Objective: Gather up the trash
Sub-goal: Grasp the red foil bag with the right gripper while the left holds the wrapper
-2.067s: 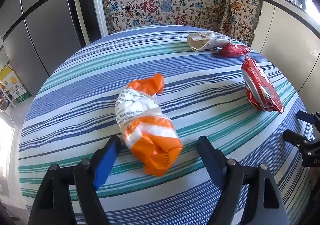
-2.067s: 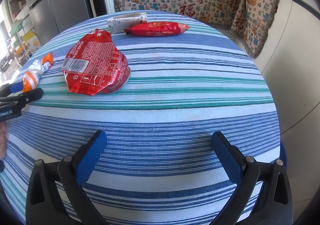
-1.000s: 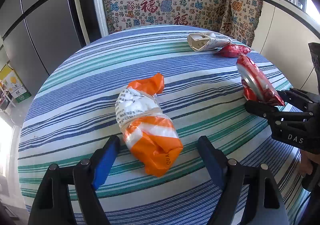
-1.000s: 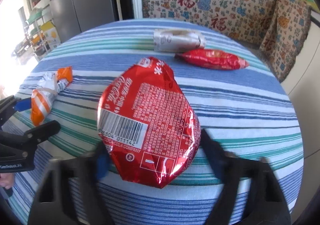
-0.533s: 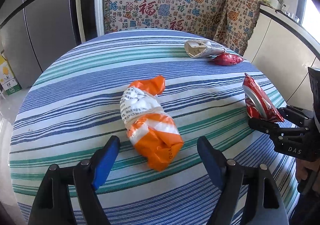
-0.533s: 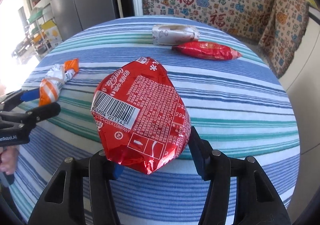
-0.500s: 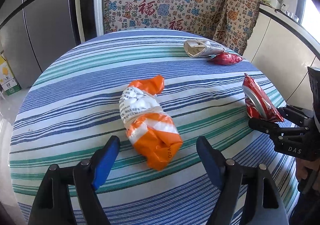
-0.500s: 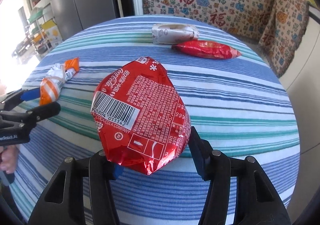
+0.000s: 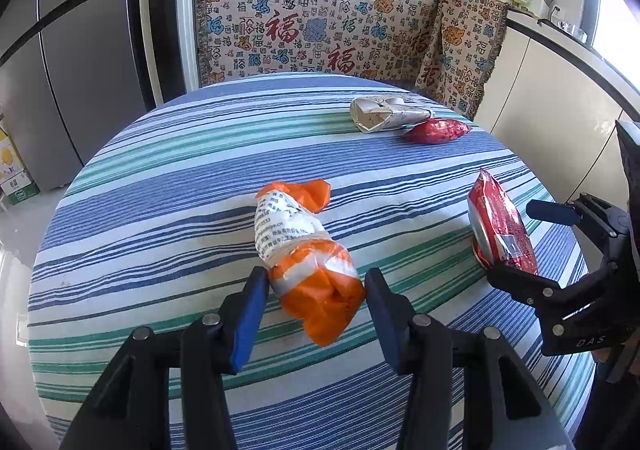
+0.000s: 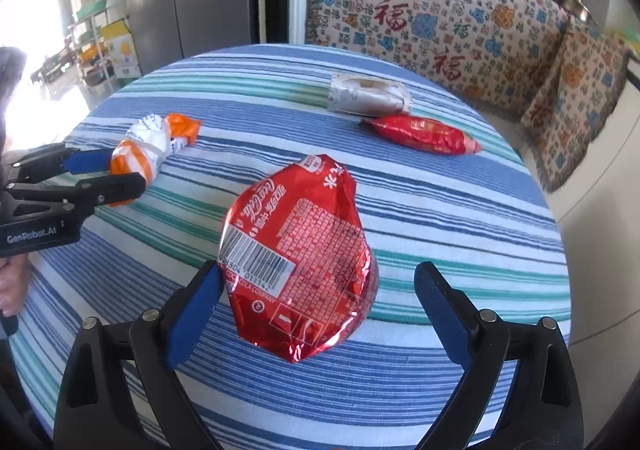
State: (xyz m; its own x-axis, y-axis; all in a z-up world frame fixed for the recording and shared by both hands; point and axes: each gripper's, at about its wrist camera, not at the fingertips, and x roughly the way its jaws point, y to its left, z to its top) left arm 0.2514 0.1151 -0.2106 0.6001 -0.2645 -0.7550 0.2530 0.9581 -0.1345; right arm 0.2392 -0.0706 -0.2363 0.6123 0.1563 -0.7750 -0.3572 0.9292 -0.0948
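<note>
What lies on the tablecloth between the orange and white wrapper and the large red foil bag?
Nothing: in the left wrist view only bare striped tablecloth separates the orange and white wrapper from the large red foil bag.

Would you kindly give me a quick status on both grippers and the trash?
Left gripper closing around orange wrapper. Right gripper just opened, red bag loose between. Two more wrappers far side; nothing in the way.
</note>
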